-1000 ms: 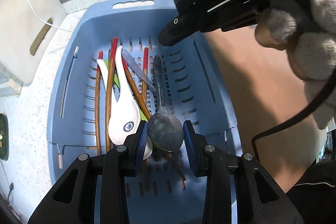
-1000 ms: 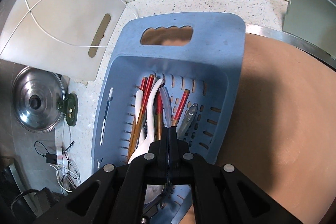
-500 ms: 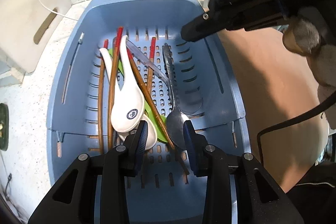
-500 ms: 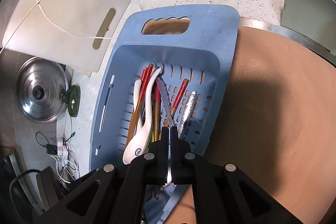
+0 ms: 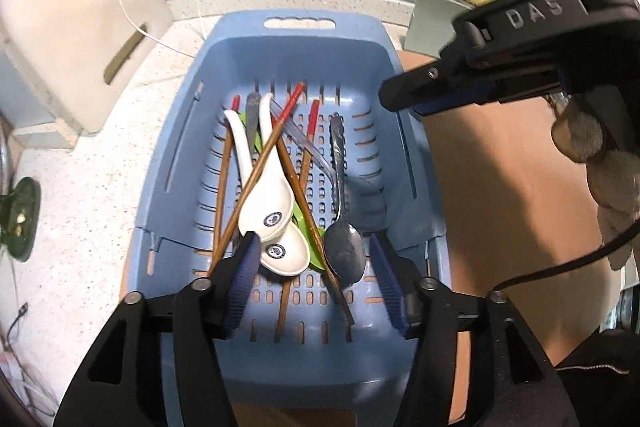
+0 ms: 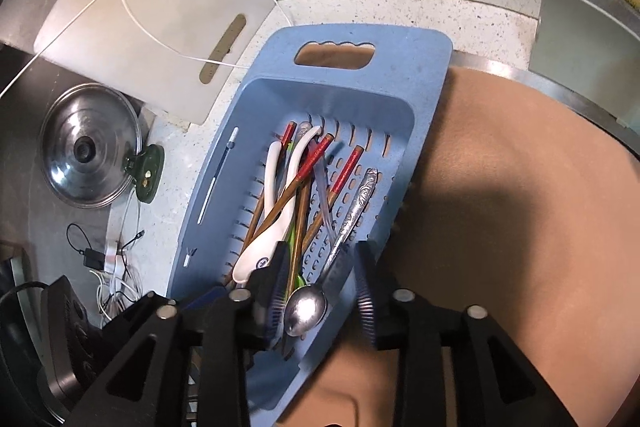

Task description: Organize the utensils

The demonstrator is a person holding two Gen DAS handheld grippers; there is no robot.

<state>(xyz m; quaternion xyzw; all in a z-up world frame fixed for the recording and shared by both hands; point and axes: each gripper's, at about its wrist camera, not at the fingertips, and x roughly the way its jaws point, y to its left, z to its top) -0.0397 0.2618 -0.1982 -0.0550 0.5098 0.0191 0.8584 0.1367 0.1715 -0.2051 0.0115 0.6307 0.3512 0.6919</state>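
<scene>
both grippers have lifted back from the blue basket (image 5: 224,75) since a second ago, and both have just been opening. the left gripper (image 5: 316,281), which had its pads either side of the metal spoon's bowl, now stands well apart with nothing gripped; the right gripper (image 6: 322,293), which was pinched tight, now shows a moderate gap and holds nothing either.

the metal spoon (image 5: 345,251) lies loose on the slotted floor of the basket, bowl toward the near end, handle running away toward the far wall. from the left wrist its bowl sits between the open fingers but nearer the right-hand pad, not touched by either. from the right wrist the same bowl (image 6: 305,311) shows low between those jaws, just beside the left pad, again free.

my guess is it was set down here on purpose: the white ceramic spoons (image 5: 260,203), the red-tipped chopsticks (image 5: 280,131) and a green piece all lie lengthwise in the same heap beside it, so the basket looks to be the collecting place. the chopsticks cross one another rather than lying tidy.
</scene>
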